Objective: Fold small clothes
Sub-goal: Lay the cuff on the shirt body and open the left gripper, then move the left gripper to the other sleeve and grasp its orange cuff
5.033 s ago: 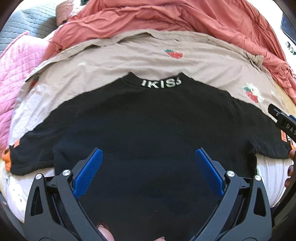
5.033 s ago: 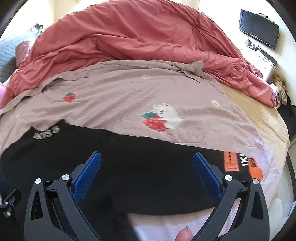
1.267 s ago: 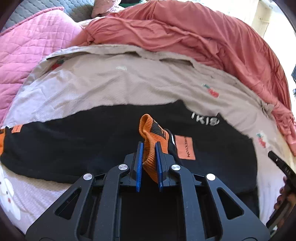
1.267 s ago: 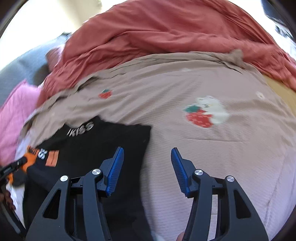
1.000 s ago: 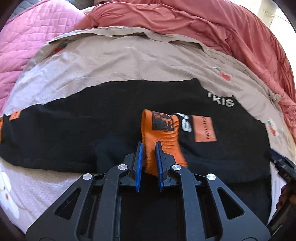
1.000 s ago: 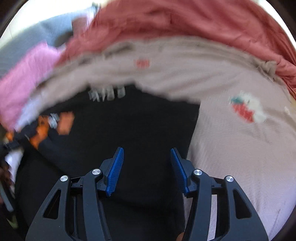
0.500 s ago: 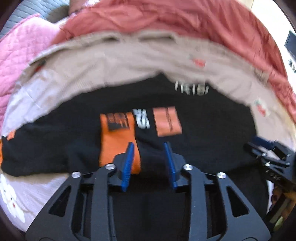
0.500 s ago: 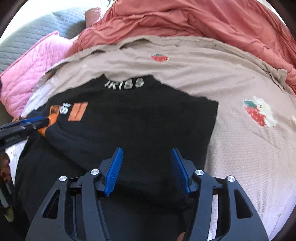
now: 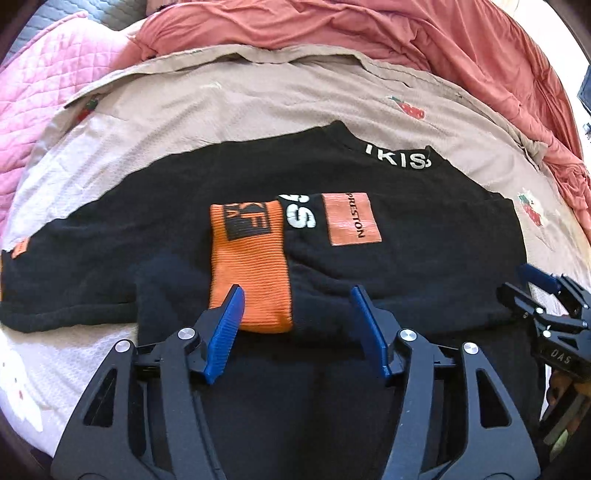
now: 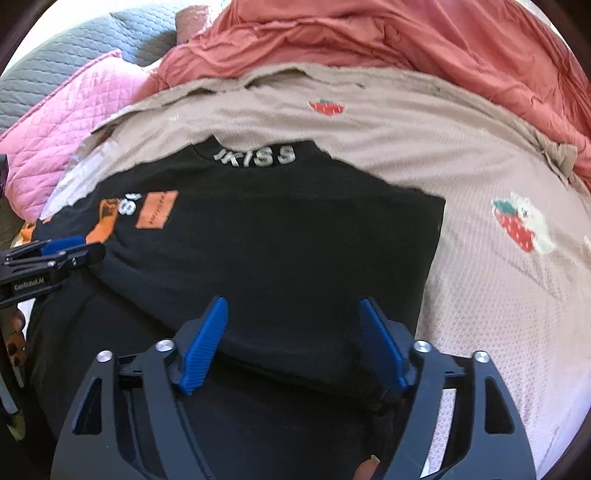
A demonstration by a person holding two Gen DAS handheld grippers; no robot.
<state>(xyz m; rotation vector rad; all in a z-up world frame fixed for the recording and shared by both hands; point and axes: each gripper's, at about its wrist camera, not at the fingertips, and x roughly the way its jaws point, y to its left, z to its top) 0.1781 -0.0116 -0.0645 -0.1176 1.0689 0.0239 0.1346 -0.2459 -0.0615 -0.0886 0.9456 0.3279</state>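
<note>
A black sweatshirt [image 9: 184,236] with "IKISS" on the collar lies flat on the bed; it also shows in the right wrist view [image 10: 280,236]. Its right sleeve is folded across the body, with the orange cuff [image 9: 249,258] and an orange patch [image 9: 351,219] lying on top. The left sleeve [image 9: 55,269] still stretches out to the left. My left gripper [image 9: 295,306] is open and empty just in front of the cuff. My right gripper [image 10: 291,317] is open and empty over the folded right side.
The sweatshirt rests on a beige strawberry-print sheet [image 9: 229,107]. A bunched salmon duvet [image 9: 369,33] lies behind it, and a pink quilt [image 9: 37,85] at the left. The right gripper shows at the right edge of the left wrist view [image 9: 546,302].
My left gripper laid the orange cuff down on the shirt's body, let it go and opened. My right gripper swung left over the folded side and stayed open.
</note>
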